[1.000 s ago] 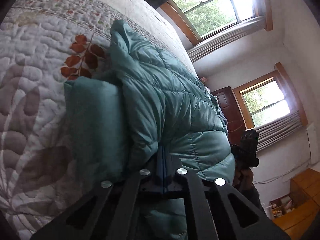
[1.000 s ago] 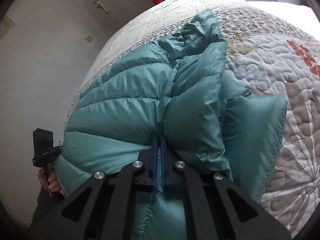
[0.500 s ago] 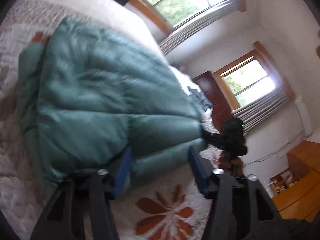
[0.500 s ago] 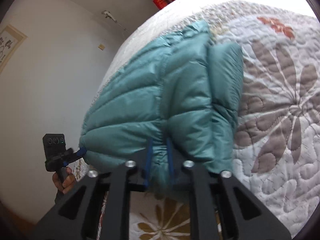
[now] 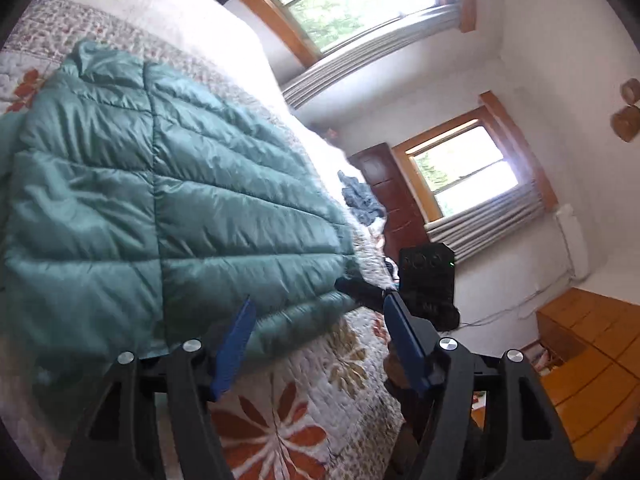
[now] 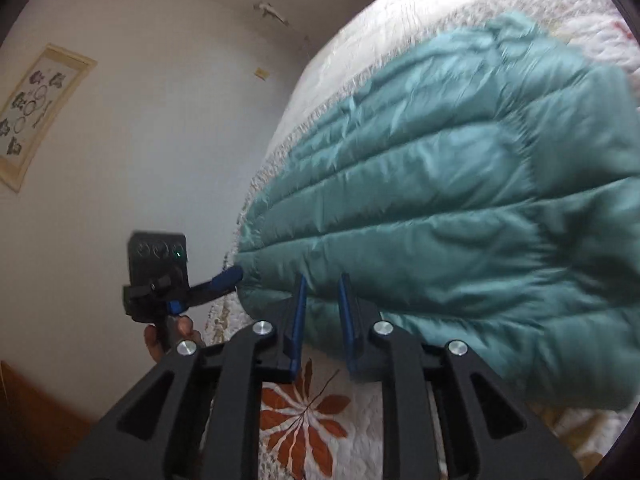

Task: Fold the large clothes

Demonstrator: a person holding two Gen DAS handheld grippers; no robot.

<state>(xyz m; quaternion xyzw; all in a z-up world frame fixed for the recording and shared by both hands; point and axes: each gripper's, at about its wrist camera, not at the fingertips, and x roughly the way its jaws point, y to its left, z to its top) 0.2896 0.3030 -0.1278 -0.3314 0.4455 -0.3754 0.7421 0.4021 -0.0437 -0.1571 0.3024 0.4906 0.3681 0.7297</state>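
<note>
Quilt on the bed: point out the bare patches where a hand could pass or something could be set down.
Free: the flowered quilt strip between the teal puffer jacket's near hem and the bed edge, where the left gripper and right gripper hover open. Also the pale quilt beyond the jacket's far end, toward the windows. Crowded: the middle, covered by the jacket; dark clothes occupy the far corner.

I saw a wide bed under a cream quilted cover stitched with rust-orange and tan flowers [image 5: 280, 420]. A folded teal quilted puffer jacket [image 5: 160, 208] lay flat on it, and a crumpled dark blue-grey garment [image 5: 362, 198] lay farther along.
</note>
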